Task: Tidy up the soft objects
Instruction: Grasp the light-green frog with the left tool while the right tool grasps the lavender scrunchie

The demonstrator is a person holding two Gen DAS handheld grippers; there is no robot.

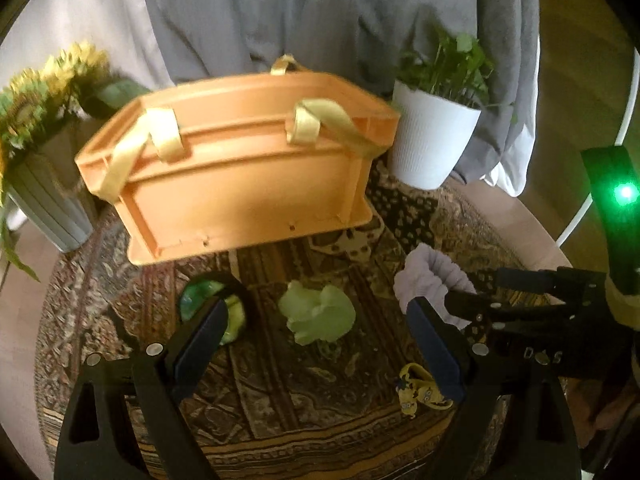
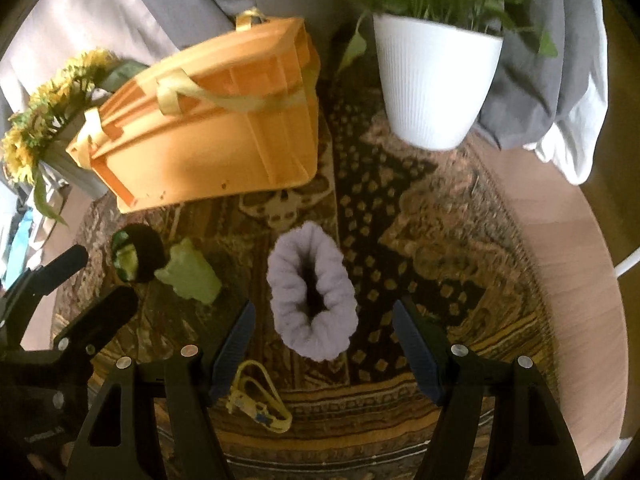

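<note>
An orange plastic basket (image 1: pixel 240 184) (image 2: pixel 208 152) with yellow ribbon handles stands tilted at the back of a patterned rug. In front of it lie a pale green soft piece (image 1: pixel 318 314) (image 2: pixel 190 276), a green and black soft item (image 1: pixel 196 300) (image 2: pixel 140 256), a lilac fuzzy ring (image 1: pixel 428 276) (image 2: pixel 288 272) and a small yellow item (image 1: pixel 420 394) (image 2: pixel 256 400). My left gripper (image 1: pixel 318 312) (image 2: pixel 100 276) hangs open above the pale green piece. My right gripper (image 2: pixel 324 306) (image 1: pixel 476 288) stands open above the lilac ring, touching nothing.
A white ribbed pot (image 1: pixel 432 136) (image 2: pixel 432 80) with a green plant stands back right. Sunflowers (image 1: pixel 44 92) in a grey pot (image 1: pixel 48 204) stand back left. Grey curtains (image 1: pixel 280 12) hang behind. Bare wood floor (image 2: pixel 568 264) rings the round rug (image 1: pixel 320 420).
</note>
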